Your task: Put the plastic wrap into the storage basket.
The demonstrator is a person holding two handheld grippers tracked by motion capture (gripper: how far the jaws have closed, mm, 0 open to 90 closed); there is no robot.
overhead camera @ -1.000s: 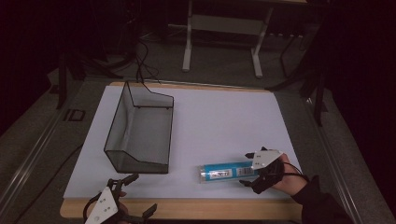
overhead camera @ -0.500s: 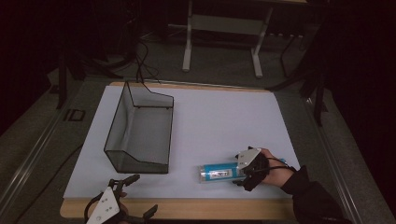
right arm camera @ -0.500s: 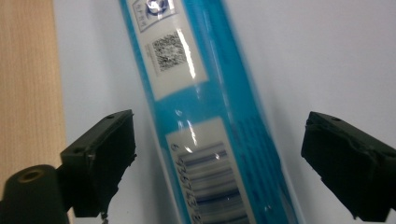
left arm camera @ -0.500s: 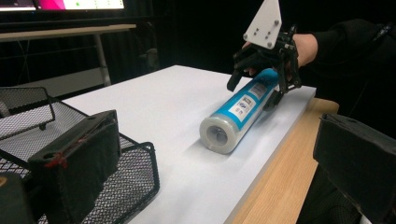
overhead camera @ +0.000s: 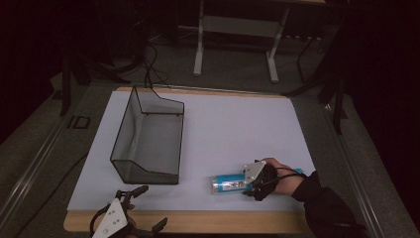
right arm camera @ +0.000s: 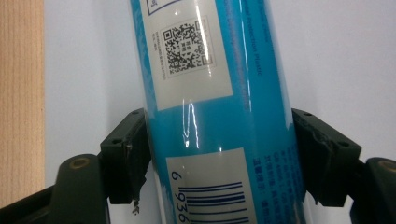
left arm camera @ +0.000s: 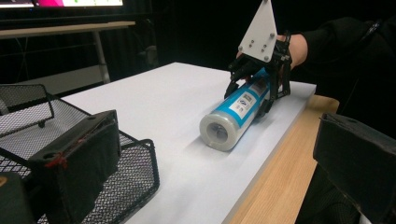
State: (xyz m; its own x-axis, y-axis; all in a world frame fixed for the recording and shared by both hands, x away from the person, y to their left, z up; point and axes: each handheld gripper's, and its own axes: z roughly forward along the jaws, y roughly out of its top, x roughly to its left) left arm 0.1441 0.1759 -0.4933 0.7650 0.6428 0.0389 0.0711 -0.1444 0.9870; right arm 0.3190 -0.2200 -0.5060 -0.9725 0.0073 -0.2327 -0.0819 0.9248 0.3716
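Over the last second the right gripper (overhead camera: pixel 255 184) has slid leftward along the blue roll (overhead camera: pixel 228 183), from its far end up onto its body, while the roll itself has kept its place on the white tabletop (overhead camera: pixel 237 129). The left gripper (overhead camera: pixel 130 210) has hardly shifted at the near edge.

Seen from above, the roll lies on its side near the front right of the table, its long axis running roughly left to right, well apart from the black wire basket (overhead camera: pixel 148 139) that stands on the left half. The person's right hand (overhead camera: pixel 285 181) and dark sleeve (overhead camera: pixel 327 208) come in from the lower right behind the gripper.

From the right gripper view, the two black jaws sit one on each side of the roll (right arm camera: pixel 219 112), both pads touching its glossy blue wrap, so the tool is clenched around the cylinder. A white label with a QR code and a barcode faces the camera, and the wooden table edge (right arm camera: pixel 21 102) runs down the left.

From the left gripper view, the roll (left arm camera: pixel 238 112) points its clear end toward the camera, with the right gripper (left arm camera: pixel 259 81) and its grey three-cornered plate over the far end. The left tool's own jaws stand wide apart with nothing between them, one in front of the basket (left arm camera: pixel 135 172).
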